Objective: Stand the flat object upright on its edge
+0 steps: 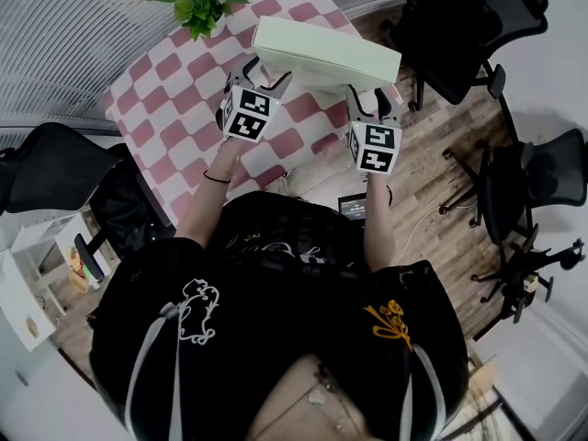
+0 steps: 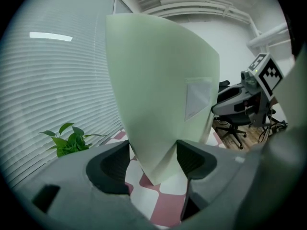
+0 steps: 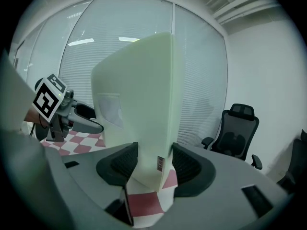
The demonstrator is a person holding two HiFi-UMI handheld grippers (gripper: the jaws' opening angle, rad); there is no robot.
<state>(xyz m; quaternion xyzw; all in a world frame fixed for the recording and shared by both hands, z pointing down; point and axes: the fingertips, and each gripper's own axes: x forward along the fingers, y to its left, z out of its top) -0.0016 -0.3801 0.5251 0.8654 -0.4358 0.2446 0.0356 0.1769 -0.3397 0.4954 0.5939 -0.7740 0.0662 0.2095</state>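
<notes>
The pale green flat cardboard box [image 1: 326,55] is looking smooth and matt; the red-and-white checked cloth [image 1: 175,108] beneath is looking soft.

The right gripper [image 3: 152,163] presses both dark pads against the lower end of an upright pale green box [image 3: 139,90] over a red-and-white checked tablecloth [image 3: 144,202], with the left gripper [image 3: 72,119] at its far end and an office chair [image 3: 236,137] behind.
</notes>
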